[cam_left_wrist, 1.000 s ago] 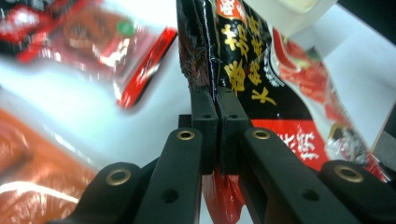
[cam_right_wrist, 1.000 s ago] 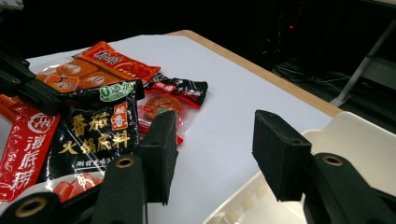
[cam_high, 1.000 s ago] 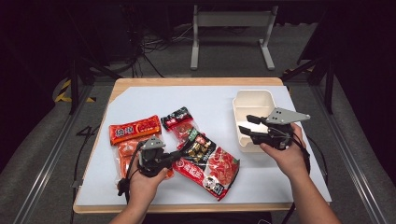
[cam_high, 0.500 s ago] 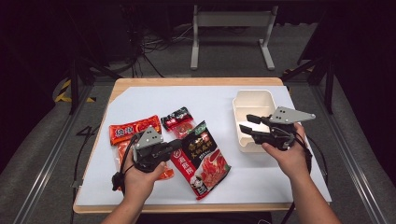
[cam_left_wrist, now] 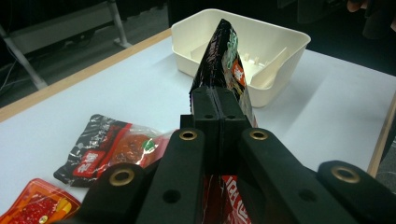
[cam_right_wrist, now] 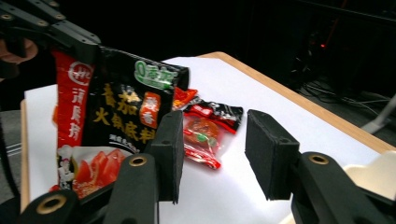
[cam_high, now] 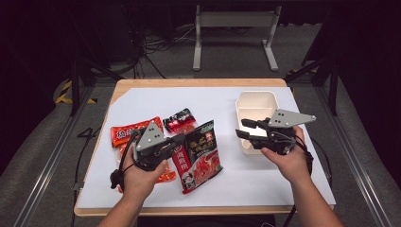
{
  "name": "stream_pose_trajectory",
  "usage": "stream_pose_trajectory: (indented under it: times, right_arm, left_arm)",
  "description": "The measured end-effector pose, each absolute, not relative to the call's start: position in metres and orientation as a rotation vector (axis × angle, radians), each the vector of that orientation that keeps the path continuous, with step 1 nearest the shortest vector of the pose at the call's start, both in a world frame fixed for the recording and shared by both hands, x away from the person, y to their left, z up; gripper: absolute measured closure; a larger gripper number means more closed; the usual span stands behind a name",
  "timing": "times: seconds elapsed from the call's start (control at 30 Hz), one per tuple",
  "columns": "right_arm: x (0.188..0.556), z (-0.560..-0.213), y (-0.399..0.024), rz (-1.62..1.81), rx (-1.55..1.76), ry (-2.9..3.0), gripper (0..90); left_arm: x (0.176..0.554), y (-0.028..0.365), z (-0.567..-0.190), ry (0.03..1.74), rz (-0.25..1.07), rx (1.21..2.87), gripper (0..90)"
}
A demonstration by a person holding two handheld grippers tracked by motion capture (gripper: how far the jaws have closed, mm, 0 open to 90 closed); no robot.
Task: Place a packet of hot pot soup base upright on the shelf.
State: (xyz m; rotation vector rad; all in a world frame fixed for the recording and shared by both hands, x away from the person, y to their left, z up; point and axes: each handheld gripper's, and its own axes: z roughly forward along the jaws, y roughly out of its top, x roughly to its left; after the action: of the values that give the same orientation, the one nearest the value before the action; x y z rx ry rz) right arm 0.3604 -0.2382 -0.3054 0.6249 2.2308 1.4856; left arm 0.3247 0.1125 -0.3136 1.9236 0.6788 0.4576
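My left gripper (cam_high: 178,142) (cam_left_wrist: 218,112) is shut on the edge of a large red-and-black food packet (cam_high: 198,153) (cam_left_wrist: 224,51) (cam_right_wrist: 112,121), holding it lifted above the white mat. A cream plastic bin (cam_high: 255,106) (cam_left_wrist: 243,46) stands at the right of the mat. My right gripper (cam_high: 245,128) (cam_right_wrist: 212,149) hovers open in front of the bin, its jaws wide apart and pointing left toward the packet, with nothing between them. A small dark packet (cam_high: 179,120) (cam_left_wrist: 107,151) (cam_right_wrist: 205,128) lies on the mat behind the lifted one.
An orange-red packet (cam_high: 135,132) (cam_left_wrist: 37,207) lies flat at the left of the mat, with another partly under my left hand (cam_high: 142,172). The wooden table edge (cam_high: 198,82) frames the white mat (cam_high: 213,101). A metal stand (cam_high: 231,28) is on the floor beyond.
My left gripper has lifted the large packet off the mat and carried it right, toward the bin; the packet now hangs more upright. The right gripper has stayed near the bin, open.
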Motion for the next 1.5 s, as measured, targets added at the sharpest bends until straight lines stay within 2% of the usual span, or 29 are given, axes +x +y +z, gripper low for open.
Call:
stream_pose_trajectory:
  times: [0.4, 0.73, 0.97, 1.17, 1.3, 1.5]
  right_arm:
    - [0.363, -0.302, -0.207, 1.53, 0.527, 2.312, 53.0]
    - [0.38, -0.303, -0.185, 1.583, 0.54, 2.438, 37.9]
    - [0.387, -0.308, -0.173, 1.582, 0.565, 2.501, 36.8]
    - [0.389, -0.308, -0.168, 1.563, 0.539, 2.537, 43.7]
    - [0.391, -0.305, -0.171, 1.505, 0.54, 2.539, 66.9]
    - [0.388, -0.303, -0.171, 1.455, 0.533, 2.525, 77.8]
  left_arm:
    - [0.326, 0.111, -0.299, 0.609, 0.469, 1.924, 89.6]
    - [0.328, 0.111, -0.3, 0.564, 0.453, 1.912, 89.5]
    - [0.328, 0.111, -0.301, 0.547, 0.457, 1.9, 89.5]
    - [0.326, 0.111, -0.3, 0.534, 0.449, 1.893, 89.5]
    - [0.327, 0.112, -0.3, 0.526, 0.443, 1.888, 89.5]
    - [0.327, 0.113, -0.3, 0.54, 0.436, 1.867, 89.5]
